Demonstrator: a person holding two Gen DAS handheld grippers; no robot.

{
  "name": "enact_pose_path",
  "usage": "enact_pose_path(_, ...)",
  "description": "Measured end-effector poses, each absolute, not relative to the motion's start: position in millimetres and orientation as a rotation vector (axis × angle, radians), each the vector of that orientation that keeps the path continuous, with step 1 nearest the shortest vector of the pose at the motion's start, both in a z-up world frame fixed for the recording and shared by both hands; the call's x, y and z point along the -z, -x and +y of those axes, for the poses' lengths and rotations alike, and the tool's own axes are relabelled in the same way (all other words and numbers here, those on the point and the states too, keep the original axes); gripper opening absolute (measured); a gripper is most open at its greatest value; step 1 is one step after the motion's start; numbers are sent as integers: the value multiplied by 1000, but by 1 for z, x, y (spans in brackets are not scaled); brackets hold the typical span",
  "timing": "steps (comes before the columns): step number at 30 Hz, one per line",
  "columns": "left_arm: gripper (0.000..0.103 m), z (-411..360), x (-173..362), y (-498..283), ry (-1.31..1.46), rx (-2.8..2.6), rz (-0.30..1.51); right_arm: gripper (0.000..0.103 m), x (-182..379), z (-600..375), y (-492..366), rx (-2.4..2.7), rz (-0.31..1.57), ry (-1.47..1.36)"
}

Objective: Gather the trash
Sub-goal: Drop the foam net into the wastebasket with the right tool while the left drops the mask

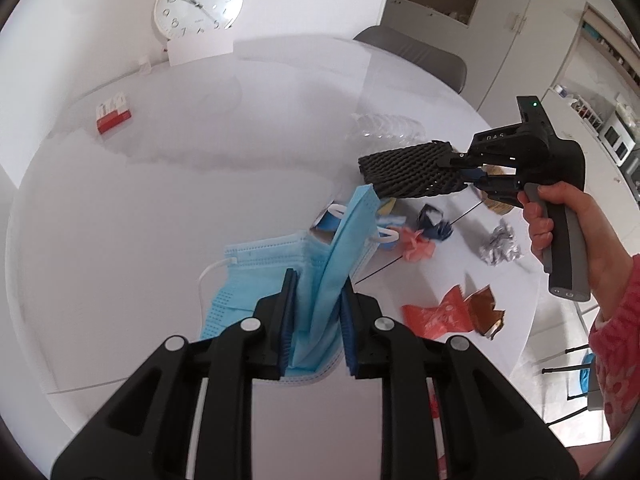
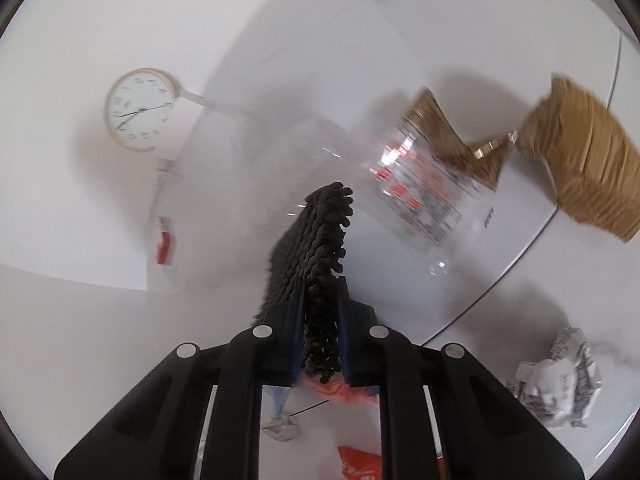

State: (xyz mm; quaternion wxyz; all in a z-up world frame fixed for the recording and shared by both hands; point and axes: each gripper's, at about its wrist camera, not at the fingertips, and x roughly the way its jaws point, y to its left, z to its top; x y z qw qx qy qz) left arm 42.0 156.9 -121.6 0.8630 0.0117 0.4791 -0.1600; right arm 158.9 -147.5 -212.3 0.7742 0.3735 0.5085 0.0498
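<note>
My left gripper [image 1: 318,284] is shut on a light blue face mask [image 1: 340,248] and holds it above the round white table [image 1: 120,220]. A second blue mask [image 1: 256,276] lies under it. My right gripper [image 1: 464,172] is shut on a black foam net sleeve [image 1: 408,174], held in the air over the table; in the right wrist view the sleeve [image 2: 316,248] stands between the pads [image 2: 296,312]. On the table lie a pink wad [image 1: 416,246], a dark blue wad [image 1: 434,222], a crumpled foil ball [image 1: 500,246] and an orange wrapper [image 1: 448,316].
A red and white small box [image 1: 114,114] lies at the far left. A clear plastic tray [image 1: 384,128] lies behind the sleeve. A clock [image 1: 198,4] leans on the wall. A grey chair [image 1: 416,56] stands behind. Brown corrugated paper [image 2: 580,168] and a clear printed wrapper [image 2: 420,184] are blurred.
</note>
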Motion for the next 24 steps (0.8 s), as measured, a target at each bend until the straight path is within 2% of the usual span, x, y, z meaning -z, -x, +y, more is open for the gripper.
enact_pose_path(4,20,146,111,-43,-42,369,989,15,183,-148,-148,-152,1039,-799)
enact_pose_path(9,20,112,97,-40,-99,475,965,15,133,-175,-93,-162,943,-756)
enact_pose_path(15,20,16,87,-14,-223,759,950,15,95,-235,10,83,876,-579)
enact_pose_path(20,20,-88,102,32,-318,1023,973,15,129,-294,95,323,951,-543)
enact_pose_path(24,20,-147,130,61,-368,1133,1049,15,214,-332,140,384,1069,-643)
